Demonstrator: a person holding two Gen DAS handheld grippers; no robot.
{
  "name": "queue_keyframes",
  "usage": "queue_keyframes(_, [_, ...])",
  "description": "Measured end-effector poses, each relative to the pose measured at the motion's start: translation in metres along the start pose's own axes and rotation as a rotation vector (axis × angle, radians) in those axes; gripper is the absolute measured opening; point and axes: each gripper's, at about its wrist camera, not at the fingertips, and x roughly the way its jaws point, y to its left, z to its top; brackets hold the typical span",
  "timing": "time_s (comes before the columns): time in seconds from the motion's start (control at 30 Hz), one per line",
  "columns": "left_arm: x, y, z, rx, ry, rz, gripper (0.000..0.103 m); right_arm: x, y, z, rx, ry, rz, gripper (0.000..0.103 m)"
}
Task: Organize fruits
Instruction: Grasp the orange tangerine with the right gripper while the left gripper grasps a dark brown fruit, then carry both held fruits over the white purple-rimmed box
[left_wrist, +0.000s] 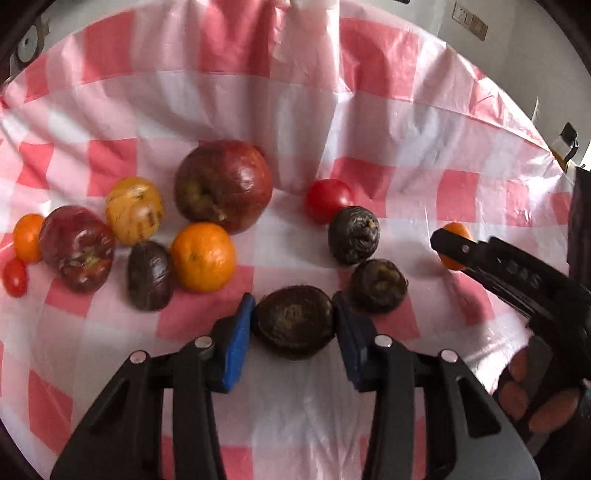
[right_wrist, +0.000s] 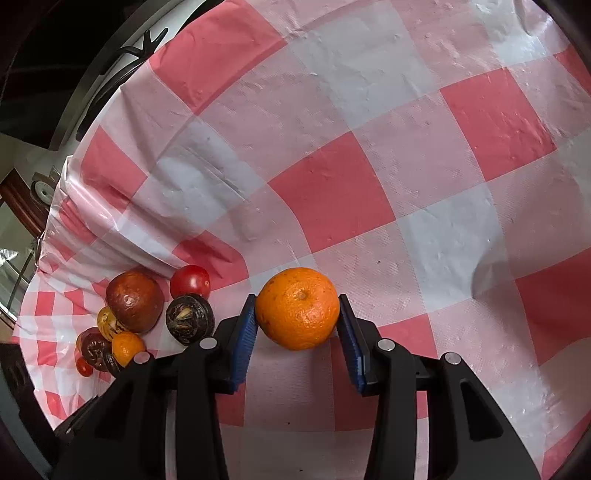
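Gripping dark fruit (left_wrist: 294, 322) in left tongs (left_wrist: 294, 325); right tongs (right_wrist: 297, 325) clamp orange (right_wrist: 297, 308).

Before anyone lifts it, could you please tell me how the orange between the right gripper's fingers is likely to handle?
The orange looks round, so it would probably roll if released. Its dimpled peel likely grips the blue ribbed fingers well. It seems firm enough for a gentle squeeze.
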Motion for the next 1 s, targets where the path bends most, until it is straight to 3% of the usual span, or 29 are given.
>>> queue_keyframes(0.1, [-0.027, -0.001, -0.013, 0.038, -0.059, 0.026, 0.043, -0.003, -0.001, -0.001, 0.009, -0.009, 0.010, 0.043])
queue_keyframes(0.2, [-0.067, 0.006, -0.038, 0.026, -0.111, 0.010, 0.043, -0.002, -0.001, -0.002, 0.009, -0.006, 0.010, 0.043])
queue_keyframes(0.33, [-0.112, 0.027, -0.083, -0.011, -0.190, 0.060, 0.043, -0.004, -0.001, -0.002, 0.011, -0.009, 0.011, 0.043])
queue_keyframes(0.43, [-0.121, 0.050, -0.093, -0.101, -0.192, 0.049, 0.043, -0.006, -0.004, -0.002, 0.014, -0.014, 0.015, 0.043])
queue_keyframes(0.6, [-0.124, 0.058, -0.086, -0.111, -0.238, 0.057, 0.043, -0.007, -0.008, -0.001, 0.026, -0.022, 0.011, 0.043])
queue_keyframes(0.8, [-0.118, 0.078, -0.085, -0.202, -0.205, 0.044, 0.043, -0.017, -0.007, -0.005, 0.027, -0.044, 0.013, 0.043])
queue_keyframes(0.9, [-0.133, 0.086, -0.098, -0.211, -0.202, 0.088, 0.043, -0.034, 0.007, -0.028, 0.029, -0.001, -0.035, 0.043])
queue_keyframes(1.0, [-0.158, 0.100, -0.118, -0.245, -0.203, 0.110, 0.043, -0.071, 0.044, -0.067, -0.026, 0.006, 0.063, 0.043])
